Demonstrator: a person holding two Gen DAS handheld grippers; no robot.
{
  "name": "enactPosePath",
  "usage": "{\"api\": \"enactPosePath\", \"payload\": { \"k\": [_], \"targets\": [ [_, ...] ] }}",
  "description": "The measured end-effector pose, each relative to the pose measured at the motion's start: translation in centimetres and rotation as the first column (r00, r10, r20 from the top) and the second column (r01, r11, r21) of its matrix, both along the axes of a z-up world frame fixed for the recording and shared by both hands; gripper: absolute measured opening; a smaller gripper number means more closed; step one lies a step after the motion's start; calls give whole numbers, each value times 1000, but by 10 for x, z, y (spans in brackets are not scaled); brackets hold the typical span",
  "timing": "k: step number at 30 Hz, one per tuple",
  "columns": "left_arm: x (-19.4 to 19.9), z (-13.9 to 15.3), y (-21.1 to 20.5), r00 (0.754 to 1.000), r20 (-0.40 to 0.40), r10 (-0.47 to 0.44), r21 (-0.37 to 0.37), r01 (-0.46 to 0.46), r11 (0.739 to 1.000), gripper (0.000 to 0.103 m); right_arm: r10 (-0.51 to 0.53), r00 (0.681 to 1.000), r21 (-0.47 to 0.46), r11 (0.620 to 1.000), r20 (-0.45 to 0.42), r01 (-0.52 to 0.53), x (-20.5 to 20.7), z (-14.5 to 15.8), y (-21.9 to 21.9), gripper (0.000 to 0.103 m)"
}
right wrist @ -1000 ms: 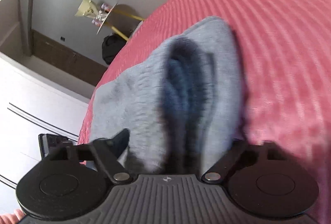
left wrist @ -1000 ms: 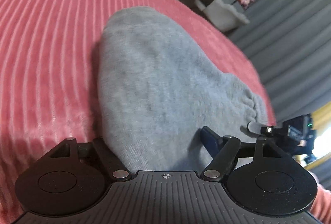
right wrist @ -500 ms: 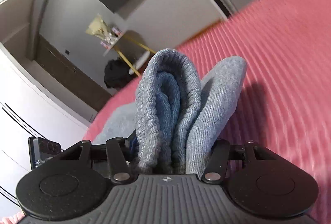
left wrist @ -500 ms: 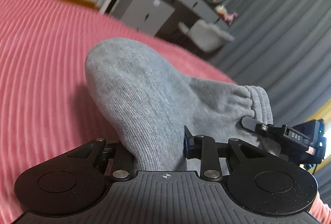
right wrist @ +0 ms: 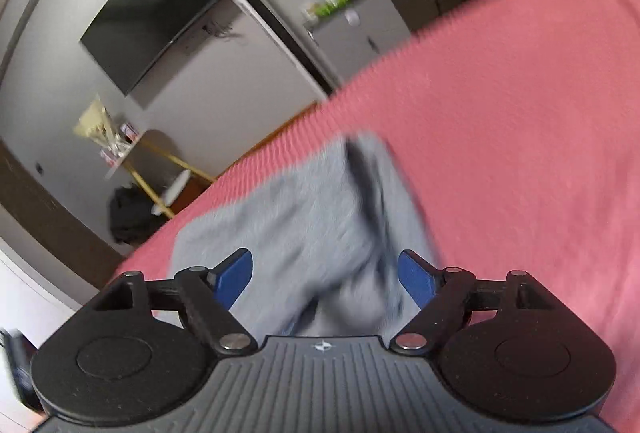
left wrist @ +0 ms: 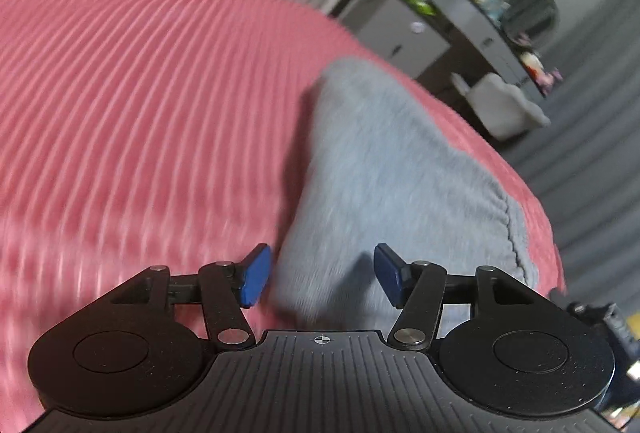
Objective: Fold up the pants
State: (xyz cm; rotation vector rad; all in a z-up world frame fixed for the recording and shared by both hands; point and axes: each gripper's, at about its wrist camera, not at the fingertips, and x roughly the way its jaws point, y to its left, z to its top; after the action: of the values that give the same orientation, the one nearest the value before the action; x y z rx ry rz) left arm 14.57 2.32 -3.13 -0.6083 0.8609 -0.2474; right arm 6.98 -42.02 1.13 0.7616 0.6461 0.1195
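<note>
Half a second before, both my grippers were clamped on folds of the gray pants (left wrist: 384, 169); now both had let go. My left gripper (left wrist: 322, 279) was opening, its blue pads clear of the cloth, and my right gripper (right wrist: 324, 281) likewise. One pair of pants lay on the pink ribbed bedspread (left wrist: 140, 93), apparently folded, though blur hid detail. Two grippers, four pads.
</note>
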Motion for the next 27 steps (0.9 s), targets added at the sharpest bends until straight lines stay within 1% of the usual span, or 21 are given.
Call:
{"api": "enactPosePath", "payload": {
  "k": [2,3,7,9,10,11,12,13,14,15,16,17,18,19,20,21,22,23,24,26,27],
  "targets": [
    [-9,-13,11,999,-34,35,-62,-37,997,62,-24,998,120,992,-52,30,1,-21,-1,69],
    [-14,-16,14,998,-43,48,-88,-52,995,62,-40,998,176,983,-55,49,2,-29,-3,64],
    [-15,-28,19,995,-83,63,-158,-76,984,62,-132,988,293,944,-85,151,13,-47,-6,66],
    [-14,-31,16,995,-80,65,-182,-79,980,62,-155,984,357,917,-91,178,17,-58,-6,72],
    [-17,-34,16,995,-77,68,-189,-82,979,62,-164,982,380,906,-93,188,21,-62,-6,72],
    [-16,-35,16,994,-75,74,-193,-88,977,62,-169,981,380,904,-97,193,24,-64,-5,72],
    [-17,-37,16,994,-75,81,-194,-94,976,63,-172,980,368,909,-100,197,28,-63,-1,66],
    [-16,-39,17,993,-80,89,-196,-103,975,63,-177,978,334,920,-111,204,32,-61,5,45],
    [-17,-40,19,991,-88,98,-199,-114,973,63,-172,979,307,931,-110,198,44,-54,17,41],
    [-22,-40,21,990,-88,109,-204,-125,971,63,-168,981,286,939,-101,190,46,-47,21,38],
    [-26,-40,26,989,-83,119,-205,-134,970,63,-160,985,273,947,-62,171,41,-40,22,36],
    [-26,-38,28,988,-79,131,-199,-145,969,63,-152,988,312,938,-12,148,36,-35,22,36],
    [-27,-37,30,988,-70,141,-193,-152,969,63,-146,988,399,910,52,113,30,-34,18,35],
    [-28,-37,32,987,-62,147,-188,-156,970,63,-146,985,444,891,86,93,26,-36,15,35],
    [-28,-35,33,986,-58,153,-181,-161,970,63,-151,984,436,895,97,95,24,-36,13,35],
    [-26,-33,33,986,-58,154,-164,-161,973,63,-164,982,377,919,95,117,22,-36,12,35],
    [-25,-30,32,987,-57,151,-138,-158,978,63,-173,983,235,960,64,153,22,-36,15,37],
    [-24,-27,32,987,-50,150,-99,-154,983,63,-171,985,94,981,16,169,25,-38,20,39],
    [-22,-23,31,989,-39,146,-56,-148,987,63,-166,986,25,986,-14,167,27,-42,24,40],
    [-20,-9,26,991,7,133,43,-133,990,63,-165,986,28,986,16,164,22,-42,22,47],
    [-18,-2,23,992,30,124,87,-126,988,64,-186,982,29,982,38,185,21,-36,20,54]
  ]
}}
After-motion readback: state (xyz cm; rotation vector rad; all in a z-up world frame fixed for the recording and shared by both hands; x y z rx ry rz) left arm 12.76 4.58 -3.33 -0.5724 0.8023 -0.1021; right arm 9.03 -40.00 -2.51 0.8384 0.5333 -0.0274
